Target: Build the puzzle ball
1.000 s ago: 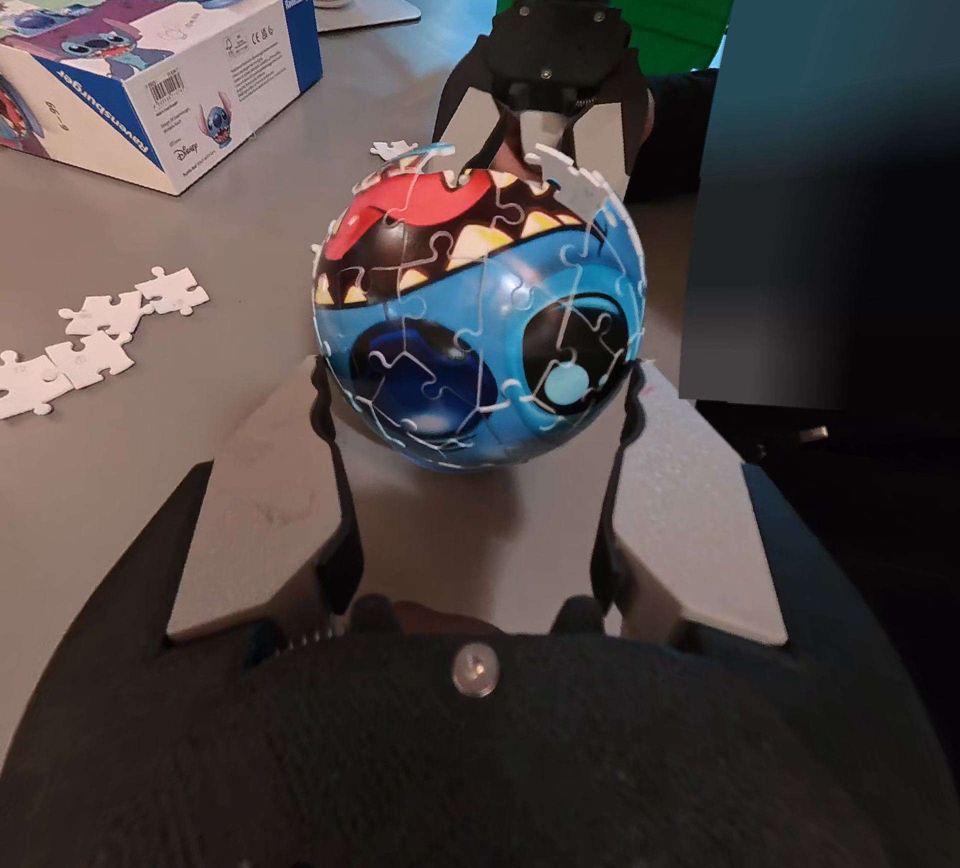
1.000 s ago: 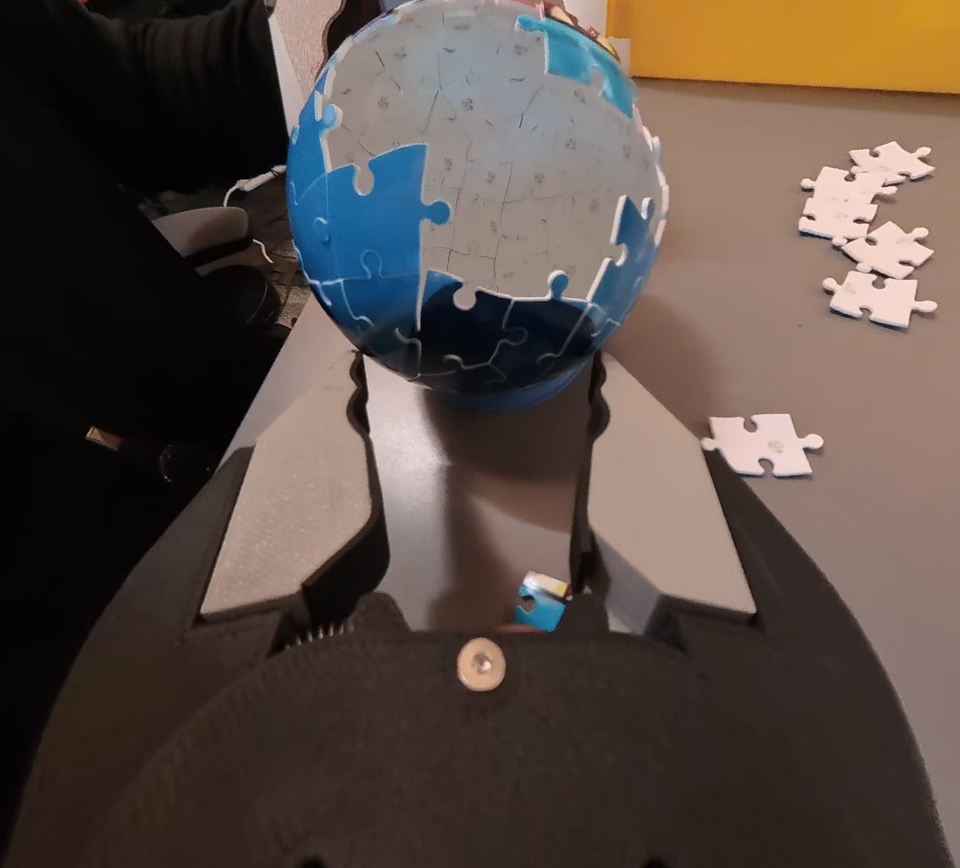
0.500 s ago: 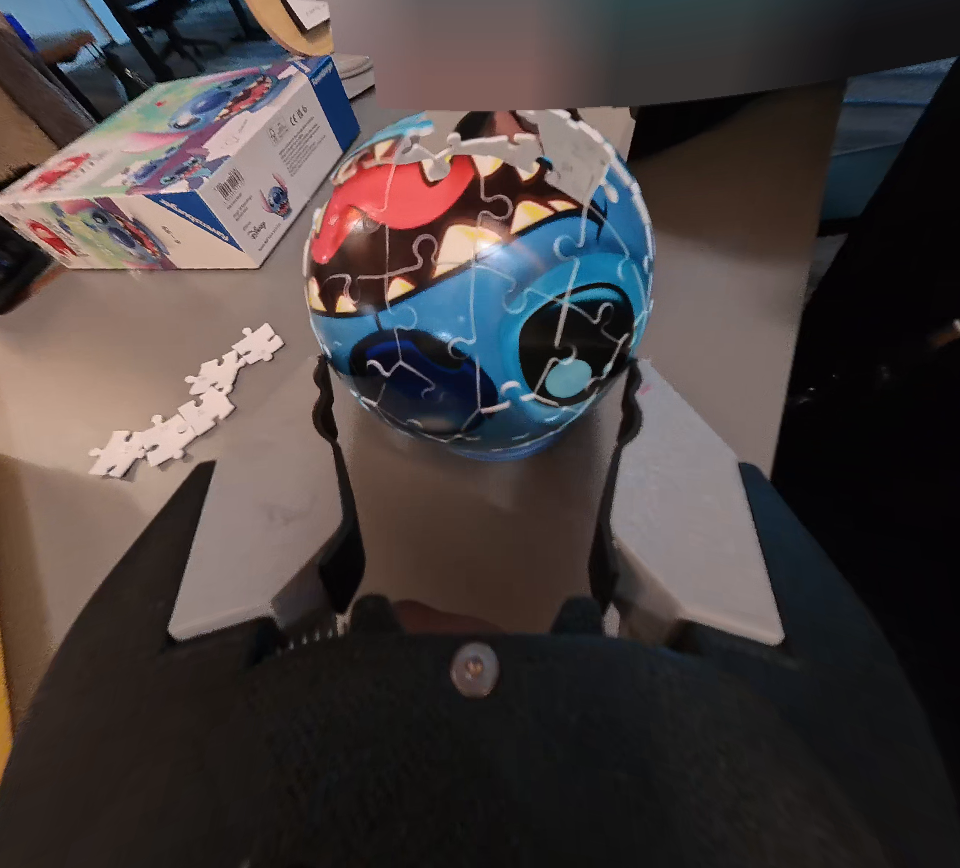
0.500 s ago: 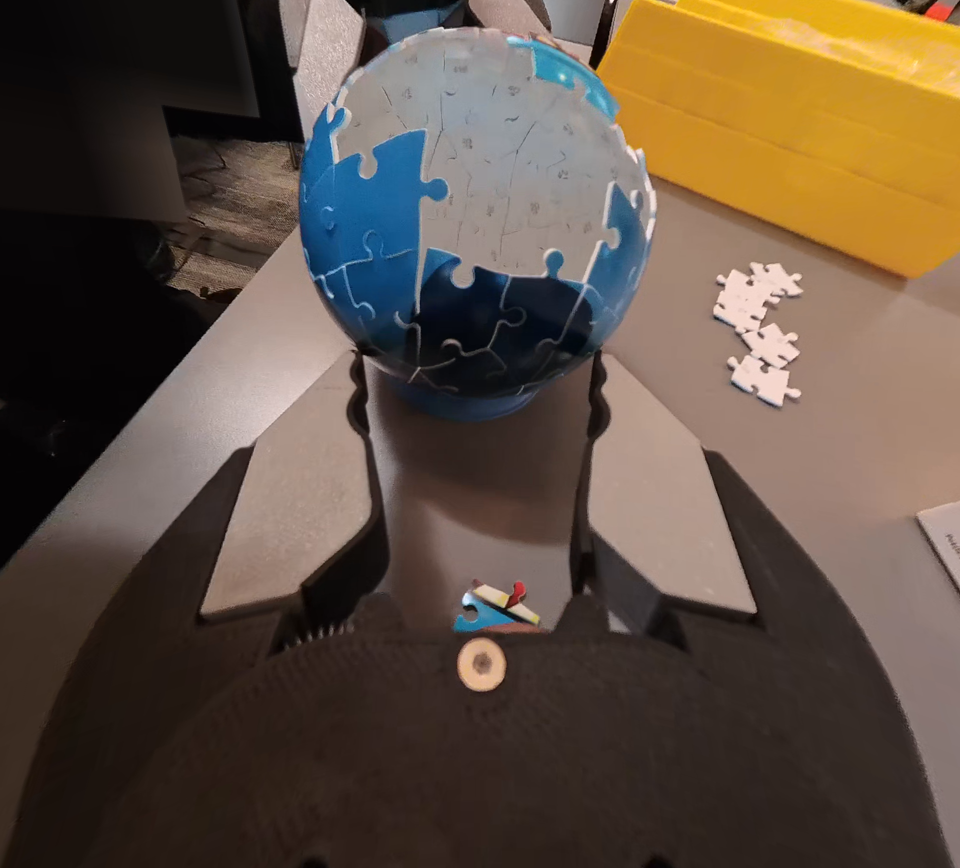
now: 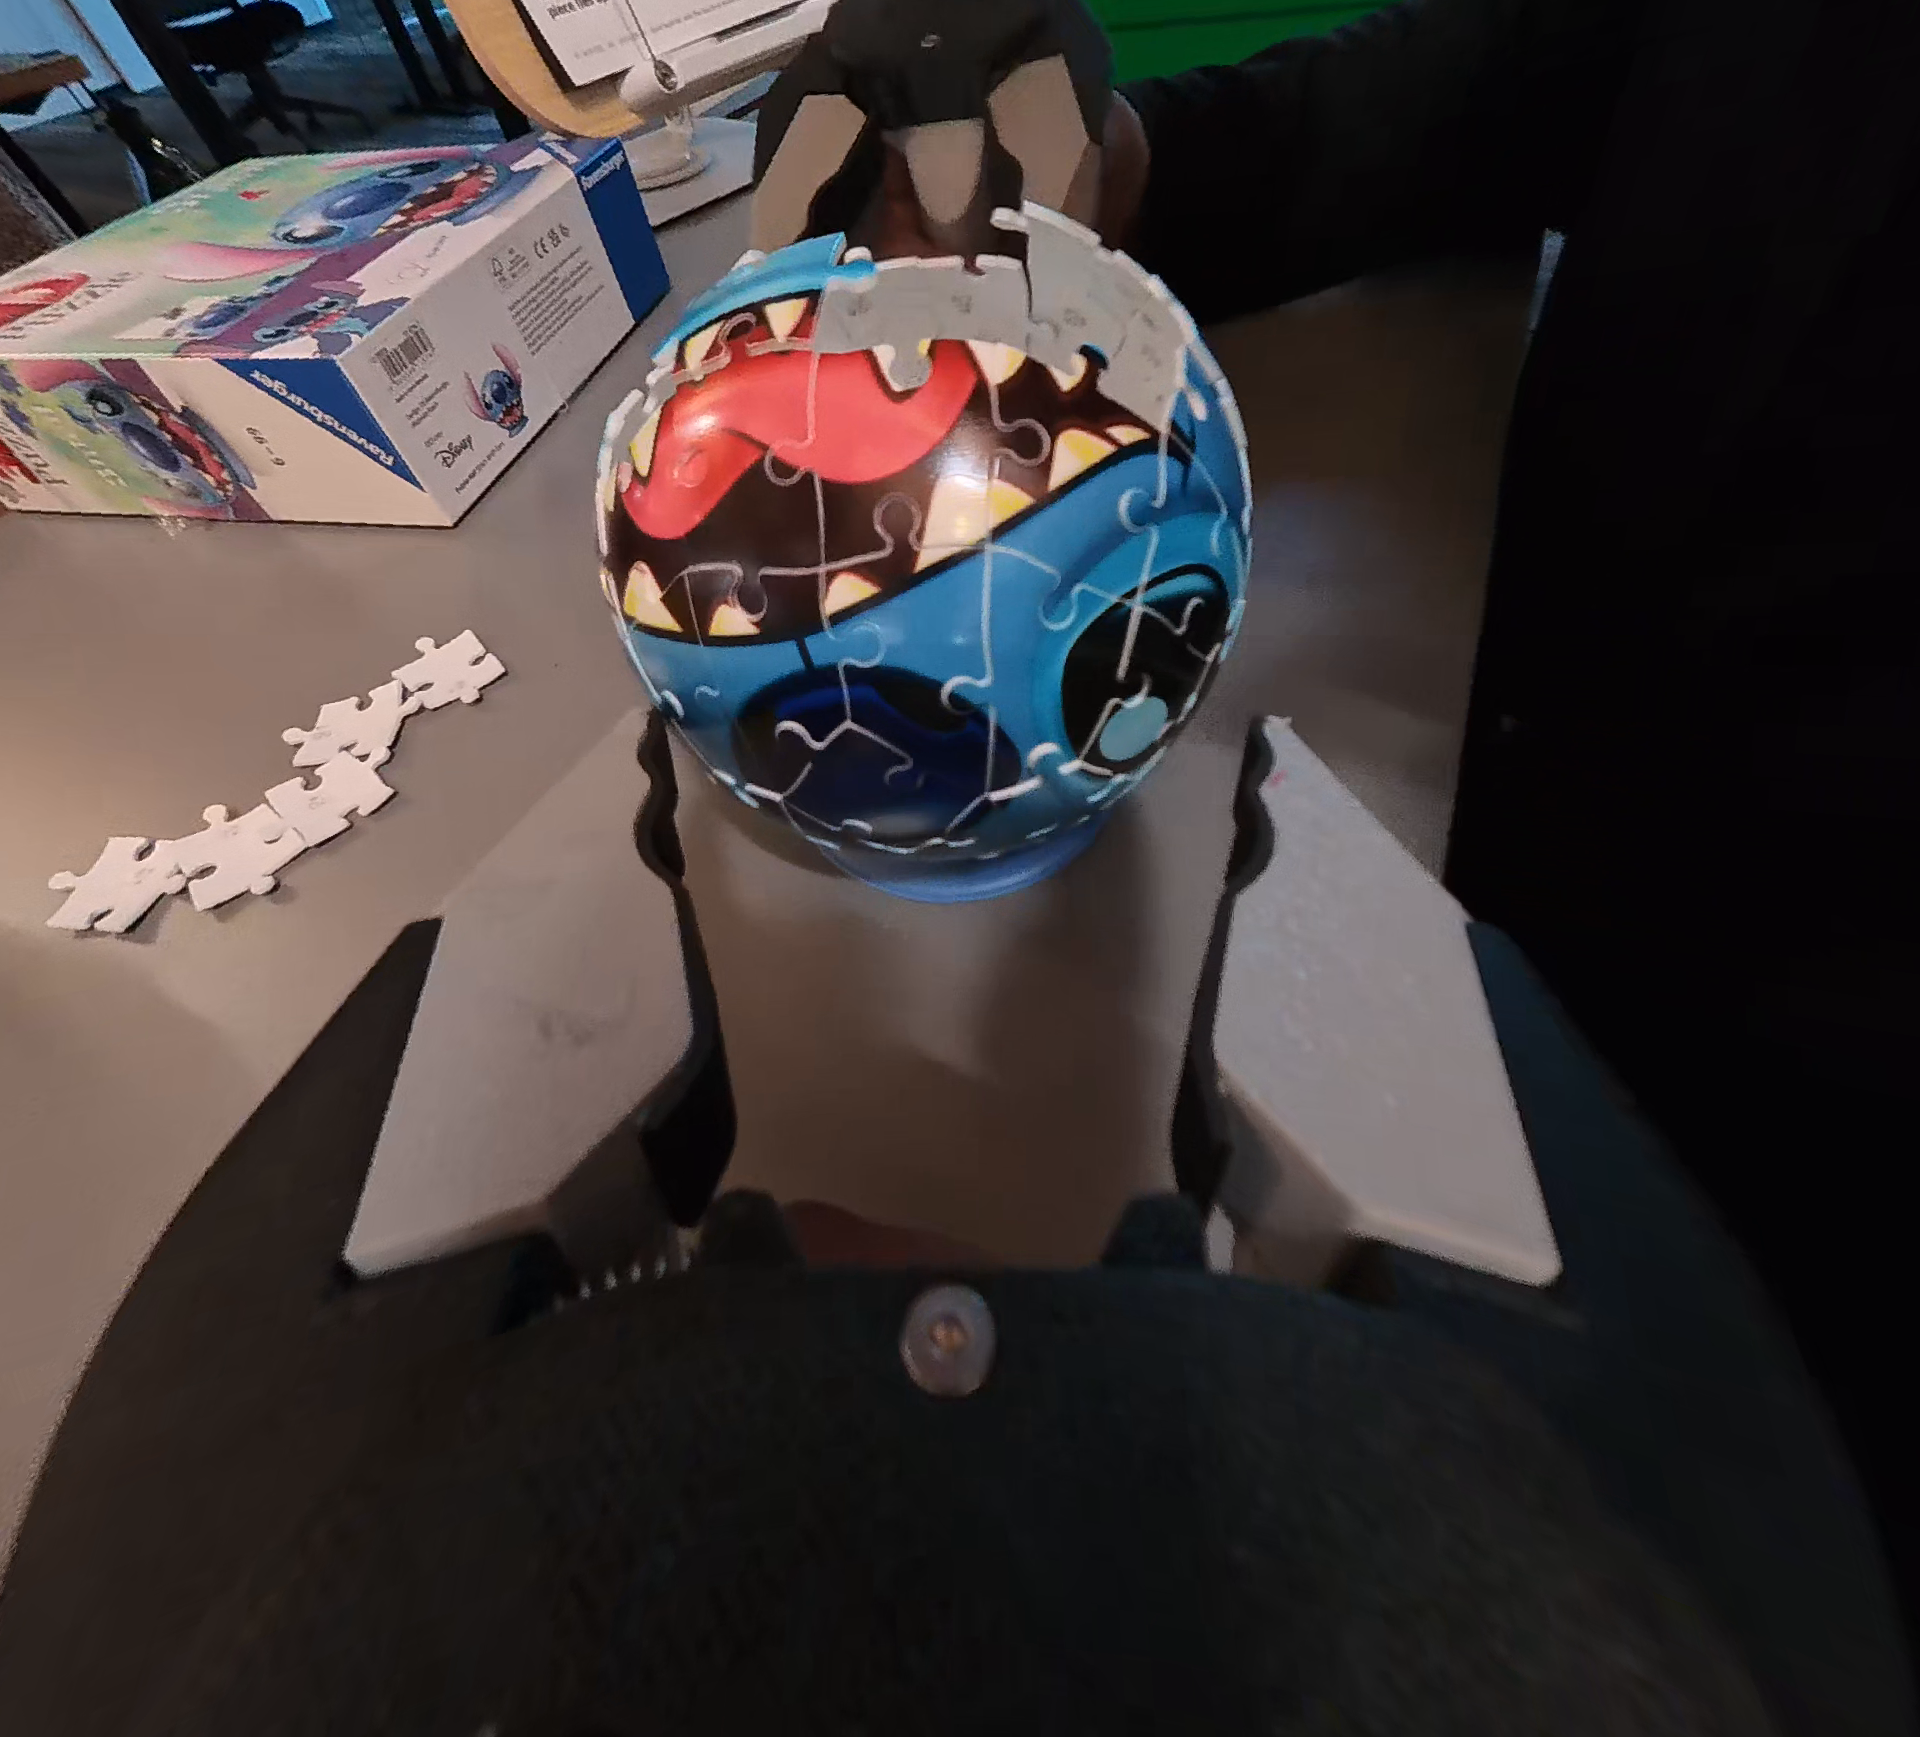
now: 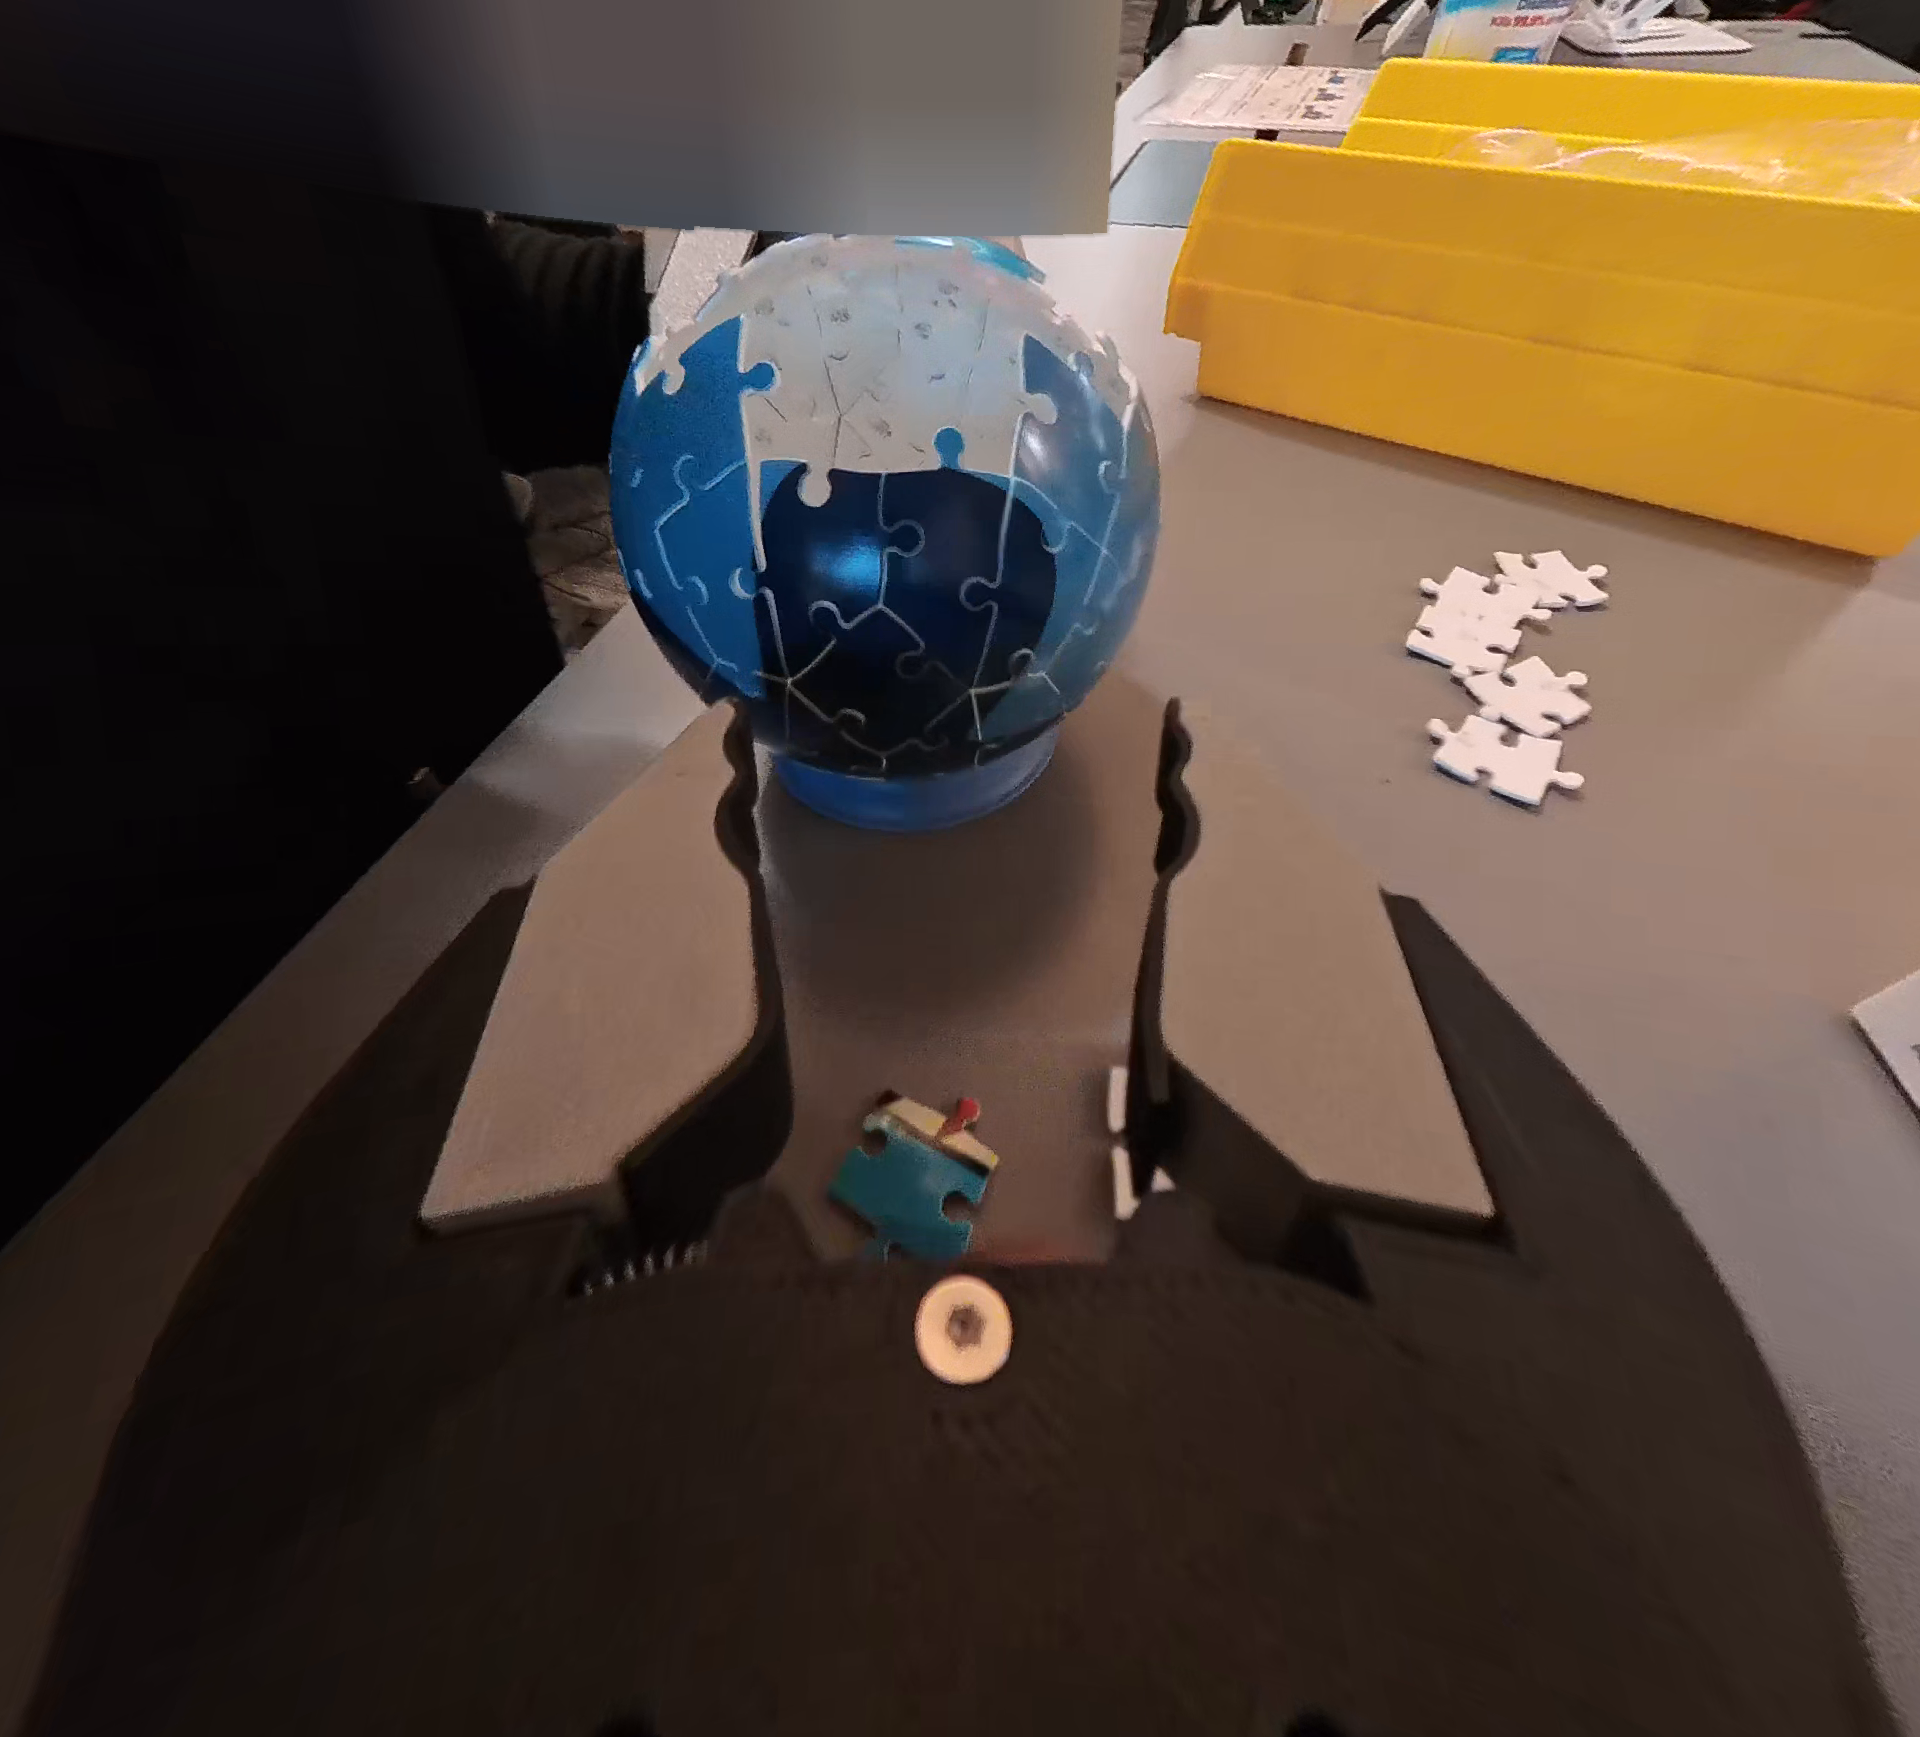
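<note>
Nearest in the right wrist view, a teal puzzle piece (image 6: 914, 1188) with a red and cream edge lies on the grey table (image 6: 1558, 908) at 6 o'clock, its lower tip cut off by the gripper body. The right gripper (image 6: 951, 752) is released, holding nothing, jaws spread just short of the puzzle ball (image 6: 883, 534). The left gripper (image 5: 945, 773) is likewise released and empty. The glossy, jigsaw-seamed ball sits on a blue ring base (image 5: 966, 872) between the two grippers; its top is unfinished, showing matte white piece backs inside. White face-down pieces (image 5: 281, 783) lie at 9 o'clock in the left view. At 10 o'clock sits the cardboard puzzle box (image 5: 312, 368), cut off at the frame edge. At 2 o'clock in the right view stands a yellow plastic bin (image 6: 1558, 357).
</note>
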Tool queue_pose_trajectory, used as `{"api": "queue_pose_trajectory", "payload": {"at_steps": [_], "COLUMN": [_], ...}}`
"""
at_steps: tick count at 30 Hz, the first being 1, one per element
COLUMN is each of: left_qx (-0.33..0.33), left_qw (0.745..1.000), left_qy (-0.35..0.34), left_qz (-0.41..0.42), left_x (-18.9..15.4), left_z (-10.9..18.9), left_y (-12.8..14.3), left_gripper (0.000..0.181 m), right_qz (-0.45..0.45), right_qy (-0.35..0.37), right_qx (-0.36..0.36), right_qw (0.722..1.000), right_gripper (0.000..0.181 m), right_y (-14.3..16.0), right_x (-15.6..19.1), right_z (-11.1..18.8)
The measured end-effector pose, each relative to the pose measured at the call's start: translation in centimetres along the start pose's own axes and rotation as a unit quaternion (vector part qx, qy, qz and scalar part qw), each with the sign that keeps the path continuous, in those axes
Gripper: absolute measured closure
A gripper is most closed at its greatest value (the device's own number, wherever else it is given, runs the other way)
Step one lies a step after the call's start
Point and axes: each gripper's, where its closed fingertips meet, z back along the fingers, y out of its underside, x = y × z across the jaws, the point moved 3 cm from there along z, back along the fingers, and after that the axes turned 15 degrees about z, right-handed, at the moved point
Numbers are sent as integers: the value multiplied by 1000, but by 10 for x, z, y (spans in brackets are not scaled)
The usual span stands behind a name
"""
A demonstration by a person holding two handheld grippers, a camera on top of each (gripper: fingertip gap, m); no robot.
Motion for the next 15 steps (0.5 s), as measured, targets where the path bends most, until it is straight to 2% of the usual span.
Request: {"api": "queue_pose_trajectory", "payload": {"at_steps": [3,6,11,15], "left_qx": [2,-5,-38,-50], "left_qw": [1000,1000,998,997], "left_qy": [-3,-1,15,34], "left_qz": [-8,2,42,56], "left_x": [1,6,17,18], "left_z": [4,12,29,34], "left_y": [2,2,-2,-4], "left_gripper": [76,76,79,82], "right_qz": [-12,-1,-18,-58], "right_qy": [-17,-13,38,93], "right_qx": [3,37,90,144], "right_qw": [1000,999,995,984], "right_gripper": [107,106,118,126], "right_y": [3,7,14,31], "right_x": [2,3,1,7], "right_z": [2,4,33,59]}}
